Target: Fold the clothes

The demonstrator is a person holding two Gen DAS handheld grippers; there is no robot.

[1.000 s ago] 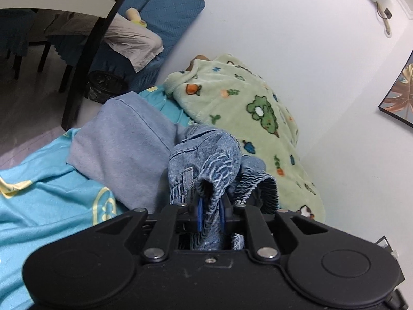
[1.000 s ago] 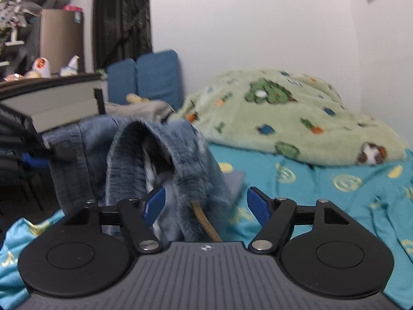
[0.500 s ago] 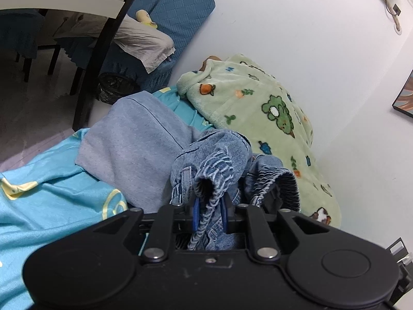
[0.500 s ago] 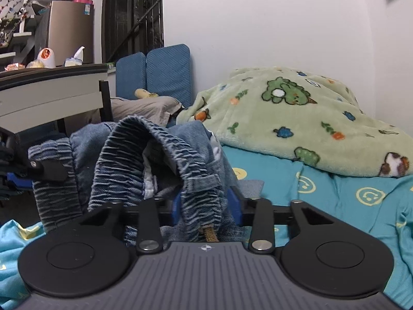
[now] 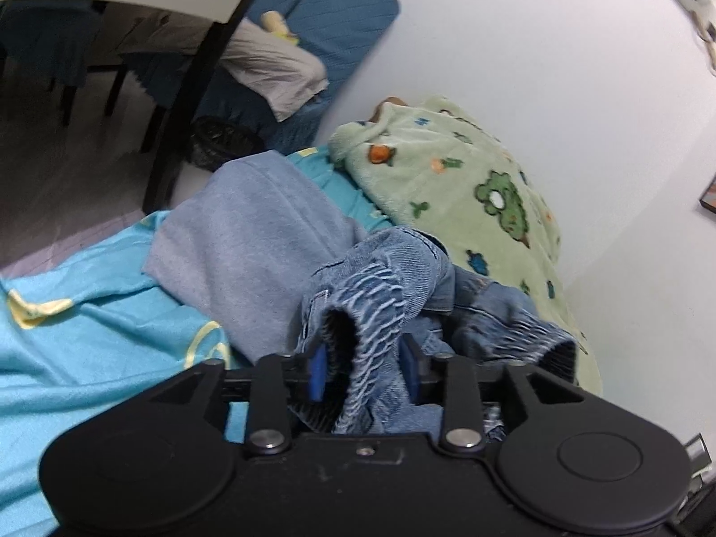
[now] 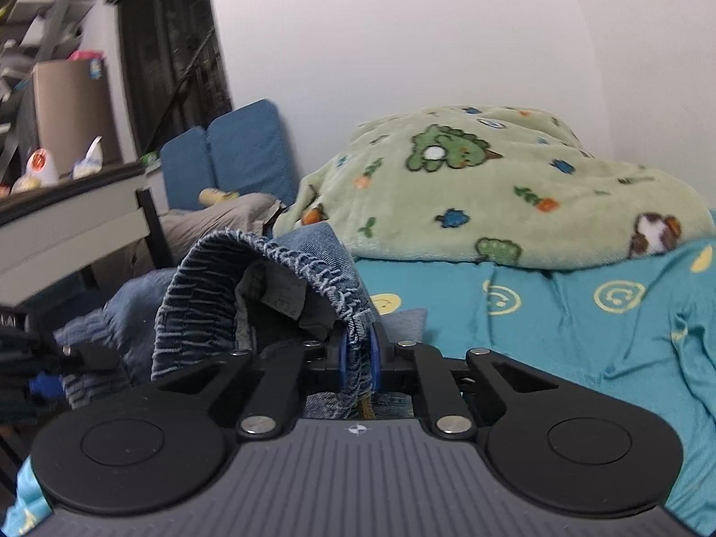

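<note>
Denim jeans [image 5: 380, 277], elasticated waistband [image 6: 268, 250]: bunching in a heap at near edge of bed, hanging partly off the teal sheet [image 6: 581, 313], between both grippers.

Handling, est.: soft, limp, no shape of its own; denim heavier than a tee, so sagging under own weight when lifted. Gathered waistband thick, ribbed, non-slip, giving best purchase. Gripping at waistband corners, one per side, then pulling apart to flatten. Avoiding single-layer leg fabric, likely slipping or twisting.

Right gripper [image 6: 358, 358]: clenching hard on waistband edge, blue pads [image 6: 342, 353] pinching the ribbed hem; jaws just finishing closing, fabric between.

Left gripper [image 5: 364, 369]: jaws just widening, standing part-spread; waistband fold draping between blue pads [image 5: 317, 371], gap showing on left side, so not pressing, grip released. In right wrist view, showing at far left, approx. level w/ the jeans.

Surroundings: grey-blue garment [image 5: 250, 241] lying left of jeans on sheet. Green fleece blanket [image 6: 492, 197] piling far right, against wall. Blue cushions [image 6: 241, 152] and dark table [image 6: 80, 206] standing far left, beyond bed.
</note>
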